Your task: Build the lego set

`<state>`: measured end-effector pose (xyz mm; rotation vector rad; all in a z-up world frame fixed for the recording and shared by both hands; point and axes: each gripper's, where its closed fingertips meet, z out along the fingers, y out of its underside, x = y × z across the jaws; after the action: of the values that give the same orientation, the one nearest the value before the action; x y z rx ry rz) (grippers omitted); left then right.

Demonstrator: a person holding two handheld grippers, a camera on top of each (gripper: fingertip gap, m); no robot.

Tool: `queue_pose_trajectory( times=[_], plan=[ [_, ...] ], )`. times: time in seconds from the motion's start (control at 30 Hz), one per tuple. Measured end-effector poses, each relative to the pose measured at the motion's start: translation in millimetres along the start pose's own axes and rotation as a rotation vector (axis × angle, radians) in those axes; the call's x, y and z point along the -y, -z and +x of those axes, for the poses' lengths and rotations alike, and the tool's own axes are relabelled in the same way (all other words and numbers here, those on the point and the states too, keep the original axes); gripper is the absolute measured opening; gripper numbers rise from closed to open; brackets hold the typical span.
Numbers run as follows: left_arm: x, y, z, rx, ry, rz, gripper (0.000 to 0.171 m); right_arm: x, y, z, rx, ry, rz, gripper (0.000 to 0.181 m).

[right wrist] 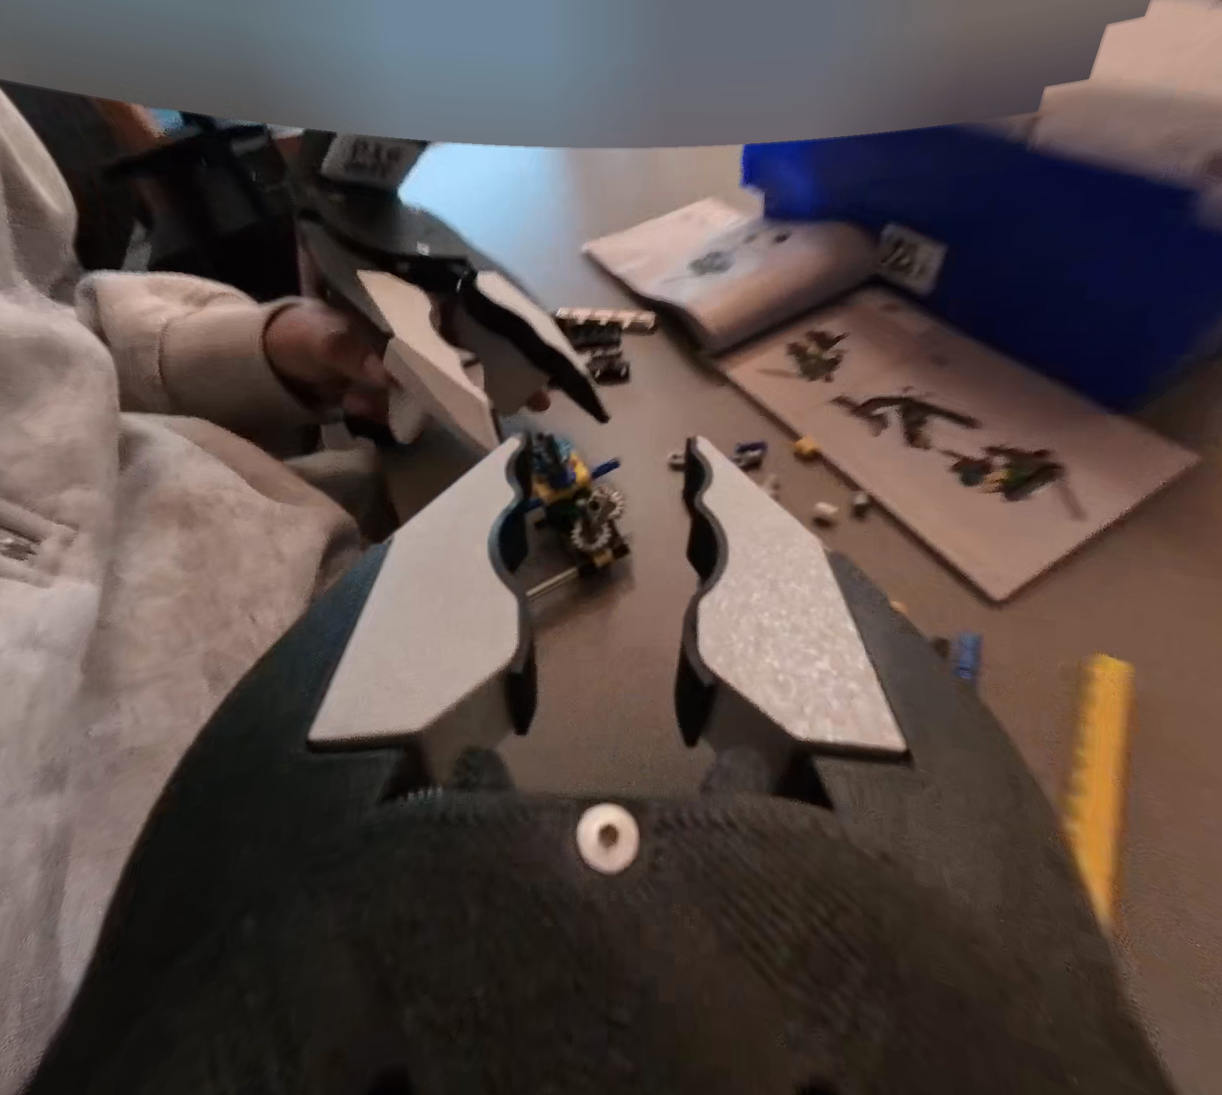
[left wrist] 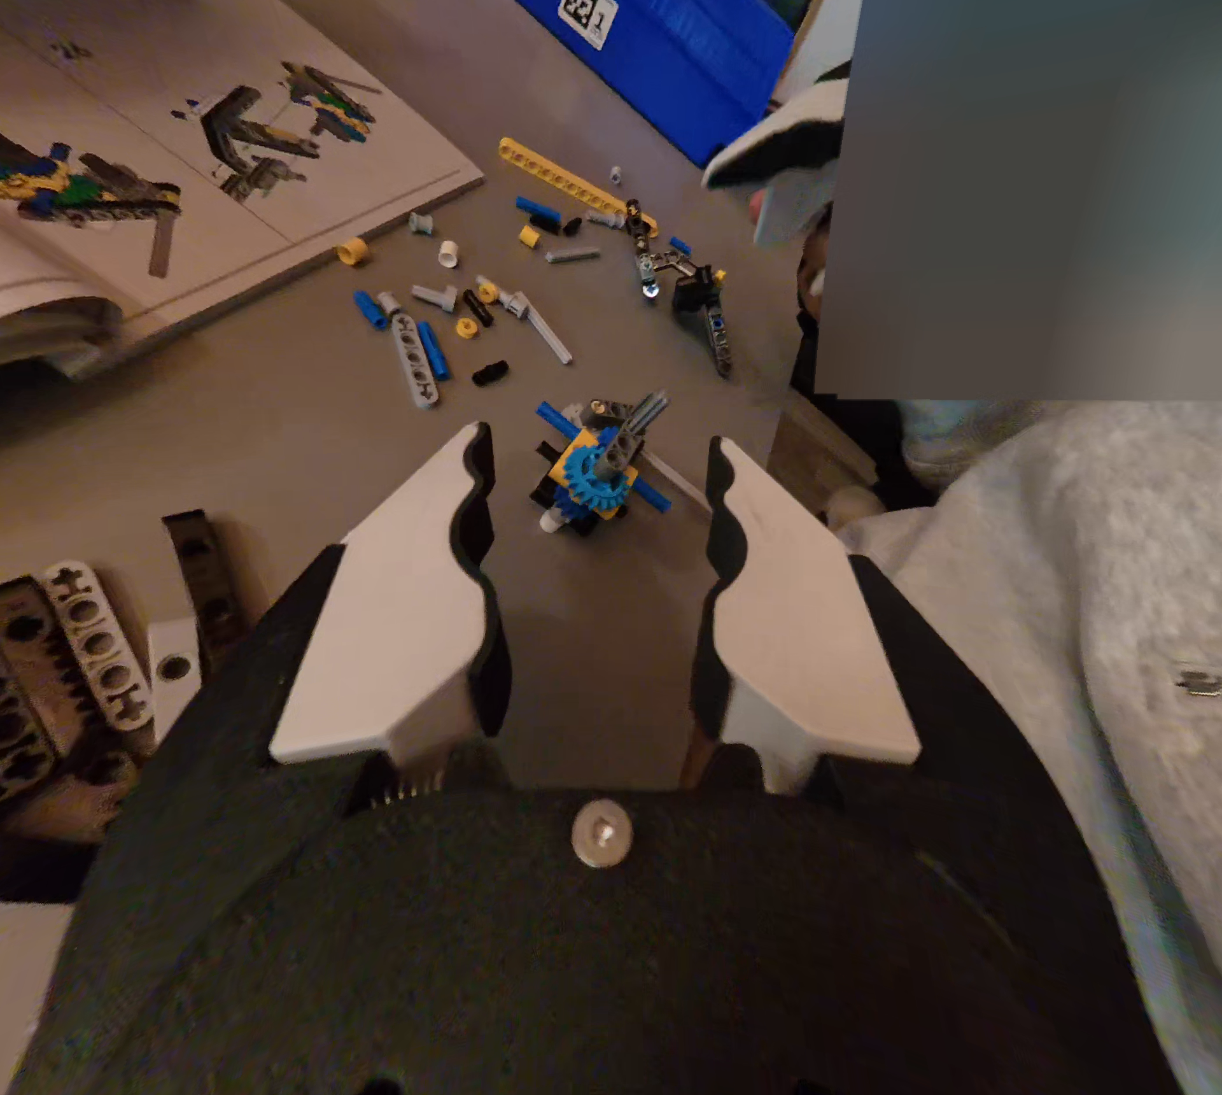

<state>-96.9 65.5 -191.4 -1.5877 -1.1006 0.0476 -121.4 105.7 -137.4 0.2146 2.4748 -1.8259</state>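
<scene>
Grey-brown, the smooth matte tabletop (left wrist: 297,435) carries everything. A glossy blue plastic bin (left wrist: 635,18) stands at its far side, and the open paper instruction booklet (left wrist: 218,150) lies flat beside it. My left gripper (left wrist: 598,441) and my right gripper (right wrist: 605,451) both have their white, wavy-edged fingers spread with nothing between them. The small partly built lego assembly (left wrist: 598,471), yellow block, blue toothed gear, blue and grey axles, stands on the table just ahead of my left fingertips. In the right wrist view it sits close to the inner edge of my left-hand finger.

Risk, as I judge it: the assembly is top-heavy and spiky, so closing on an axle could tip it or pop the gear. Loose pins and beams (left wrist: 456,302), smooth and round, lie scattered beyond; a careless sweep would roll them away.
</scene>
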Motion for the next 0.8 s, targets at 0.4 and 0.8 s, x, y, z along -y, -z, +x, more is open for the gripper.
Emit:
queue_pose_trajectory(
  times=[0.4,0.8],
  plan=[
    [-20,-2,-4,0.077,-0.071,-0.127,0.037,-55,-41,-14,-0.036,0.046,-0.289,0.049],
    [-24,-5,-7,0.101,-0.077,-0.156,0.021,-72,-53,-25,0.026,0.001,-0.333,0.056]
  ],
)
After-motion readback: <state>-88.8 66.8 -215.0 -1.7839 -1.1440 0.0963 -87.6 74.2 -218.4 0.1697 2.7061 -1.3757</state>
